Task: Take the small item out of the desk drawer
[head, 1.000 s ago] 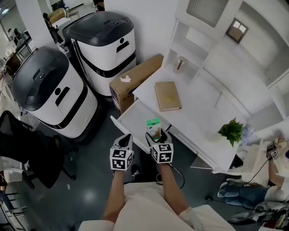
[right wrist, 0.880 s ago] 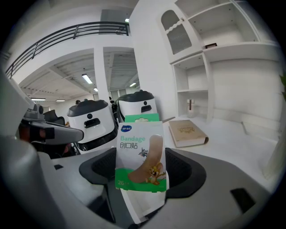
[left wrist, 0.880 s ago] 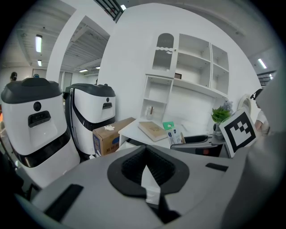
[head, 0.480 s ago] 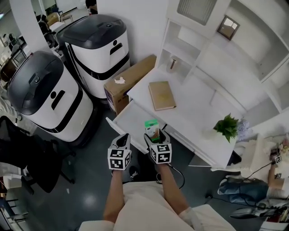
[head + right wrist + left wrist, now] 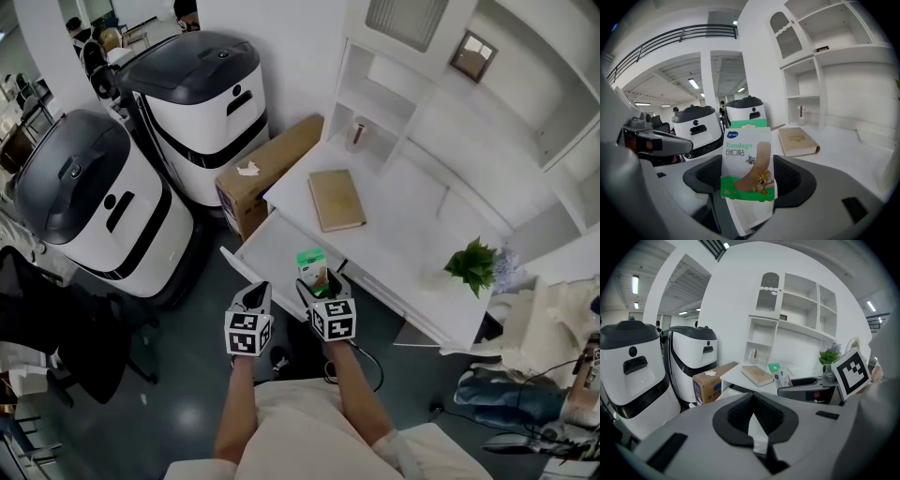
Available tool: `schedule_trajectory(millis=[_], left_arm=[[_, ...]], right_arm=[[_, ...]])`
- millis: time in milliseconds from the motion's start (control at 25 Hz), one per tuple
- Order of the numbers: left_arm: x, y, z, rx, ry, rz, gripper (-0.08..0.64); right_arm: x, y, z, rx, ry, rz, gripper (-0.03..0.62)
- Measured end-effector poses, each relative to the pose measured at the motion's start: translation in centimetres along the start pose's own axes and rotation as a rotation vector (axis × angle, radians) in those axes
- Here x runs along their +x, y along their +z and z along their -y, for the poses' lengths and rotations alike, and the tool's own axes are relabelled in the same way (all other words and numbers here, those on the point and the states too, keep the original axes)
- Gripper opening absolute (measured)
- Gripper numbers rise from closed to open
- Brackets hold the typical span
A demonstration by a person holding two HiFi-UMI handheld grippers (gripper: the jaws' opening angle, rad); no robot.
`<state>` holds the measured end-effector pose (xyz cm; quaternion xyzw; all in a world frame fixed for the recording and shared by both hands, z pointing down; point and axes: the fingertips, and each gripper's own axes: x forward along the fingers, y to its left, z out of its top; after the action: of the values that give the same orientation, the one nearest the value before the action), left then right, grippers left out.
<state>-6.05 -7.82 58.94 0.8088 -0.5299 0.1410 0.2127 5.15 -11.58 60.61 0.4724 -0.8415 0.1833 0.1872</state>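
A small green and white bandage box [image 5: 312, 263] stands upright between the jaws of my right gripper [image 5: 320, 280], which is shut on it, above the front edge of the open white desk drawer [image 5: 267, 251]. In the right gripper view the box [image 5: 747, 161] fills the gap of the gripper [image 5: 747, 190], and its lower part is pinched between the pads. My left gripper [image 5: 257, 291] hovers just left of it, shut and holding nothing. In the left gripper view my left gripper [image 5: 753, 422] has its pads together, and the box [image 5: 780, 375] shows to the right.
The white desk [image 5: 412, 239] carries a tan book [image 5: 336, 199] and a potted plant [image 5: 472, 264], with shelves behind. A cardboard box [image 5: 267, 169] sits on the floor left of the desk. Two large white and black machines [image 5: 103, 202] [image 5: 202, 103] and a black chair [image 5: 56, 319] stand to the left.
The head view shifted a little. Both grippers stay almost where they were, the right one still shut on the bandage box over the drawer's front.
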Motion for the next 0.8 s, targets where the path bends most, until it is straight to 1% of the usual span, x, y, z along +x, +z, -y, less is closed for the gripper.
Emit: schedule_trajectory(millis=[280,560,800], left_arm=[[-0.3,0.1,-0.7,-0.014,-0.003,0.005,0.017],[-0.4,0.5,-1.3,-0.061,-0.011,0.023,0.017],[0.2,0.7,-0.4,-0.063,-0.046,0.009,0.017]], right_arm=[[0.7,0.3,-0.8,-0.007,0.017,-0.007,0.359],[0.8,0.5,-1.1,-0.009,0.02,-0.011,0.359],[0.6,0.7,-0.7,-0.012,0.016,-0.009,0.359]])
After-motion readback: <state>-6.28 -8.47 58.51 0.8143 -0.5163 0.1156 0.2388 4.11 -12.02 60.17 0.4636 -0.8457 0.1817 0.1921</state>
